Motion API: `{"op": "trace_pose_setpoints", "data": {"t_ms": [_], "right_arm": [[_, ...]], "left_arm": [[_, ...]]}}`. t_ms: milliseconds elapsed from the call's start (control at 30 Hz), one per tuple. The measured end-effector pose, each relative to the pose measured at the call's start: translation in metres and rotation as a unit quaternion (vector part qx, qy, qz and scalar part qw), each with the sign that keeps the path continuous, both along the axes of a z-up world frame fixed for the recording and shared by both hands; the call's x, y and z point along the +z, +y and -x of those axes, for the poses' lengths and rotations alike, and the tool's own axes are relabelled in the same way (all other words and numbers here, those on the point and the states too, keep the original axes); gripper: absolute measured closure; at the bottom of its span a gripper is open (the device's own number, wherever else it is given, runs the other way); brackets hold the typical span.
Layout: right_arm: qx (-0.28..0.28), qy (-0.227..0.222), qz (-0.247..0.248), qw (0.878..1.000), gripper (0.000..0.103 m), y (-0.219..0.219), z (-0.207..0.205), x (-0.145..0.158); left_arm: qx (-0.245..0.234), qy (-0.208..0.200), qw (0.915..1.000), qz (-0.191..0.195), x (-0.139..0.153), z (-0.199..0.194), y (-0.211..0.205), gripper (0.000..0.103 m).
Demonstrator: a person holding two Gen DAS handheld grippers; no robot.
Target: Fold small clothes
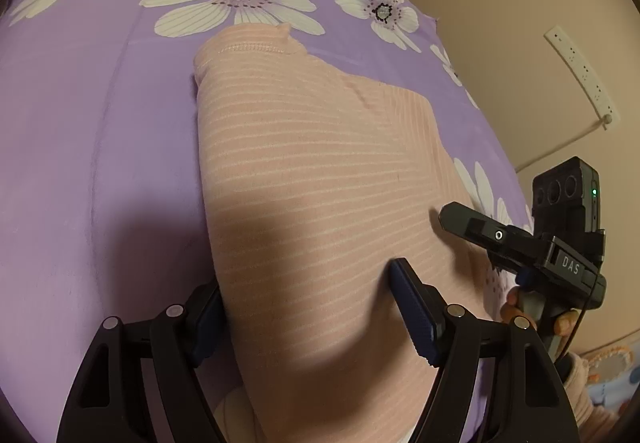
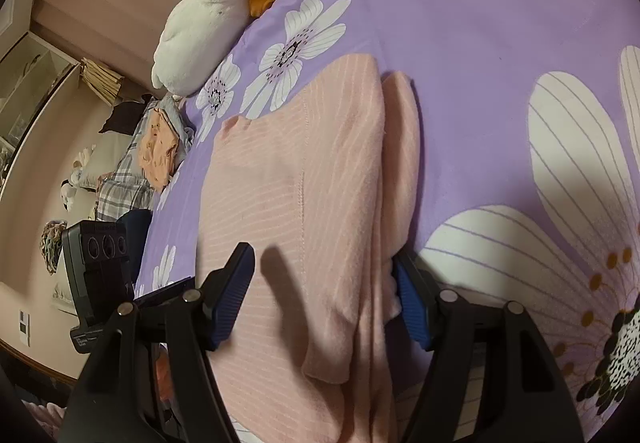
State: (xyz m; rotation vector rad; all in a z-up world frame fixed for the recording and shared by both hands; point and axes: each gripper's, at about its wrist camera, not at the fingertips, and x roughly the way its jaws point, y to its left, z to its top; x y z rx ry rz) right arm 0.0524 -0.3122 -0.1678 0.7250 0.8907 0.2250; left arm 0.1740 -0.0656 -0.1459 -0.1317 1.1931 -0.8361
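Left wrist view: the left tongs are pointing steeply down over the near end of the pink striped garment, which is lying folded lengthwise on the purple flowered bedsheet. Their jaws are standing wide, straddling the garment's left edge, one blue pad beside the cloth and one over it. Just right of the garment, the right tongs are reaching in, a person's fingers wrapping their handle.

Right wrist view: the right tongs are angling down over the garment, jaws wide, spanning its near right part, with nothing gripped. Beyond the garment, a plush toy is resting at the bedsheet's edge.
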Motion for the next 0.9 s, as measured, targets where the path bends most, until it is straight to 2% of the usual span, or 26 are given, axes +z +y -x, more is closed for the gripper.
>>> {"op": "trace_pose_setpoints", "data": {"t_ms": [633,700,833,900], "right_arm": [[0.017,-0.003,0.027,1.0,0.034,0.01,-0.015,0.002],[0.018,-0.004,0.038,0.999,0.036,0.012,-0.016,0.003],[0.018,-0.008,0.061,0.998,0.051,0.016,-0.015,0.004],[0.018,-0.012,0.071,0.997,0.057,0.018,-0.014,0.006]], "left_arm": [[-0.001,0.003,1.0,0.006,0.0,-0.008,-0.007,0.028],[-0.001,0.003,1.0,0.007,0.0,-0.008,-0.007,0.028],[-0.001,-0.004,1.0,0.003,0.001,-0.008,-0.01,0.028],[-0.001,-0.01,1.0,-0.002,0.002,-0.007,-0.011,0.032]]}}
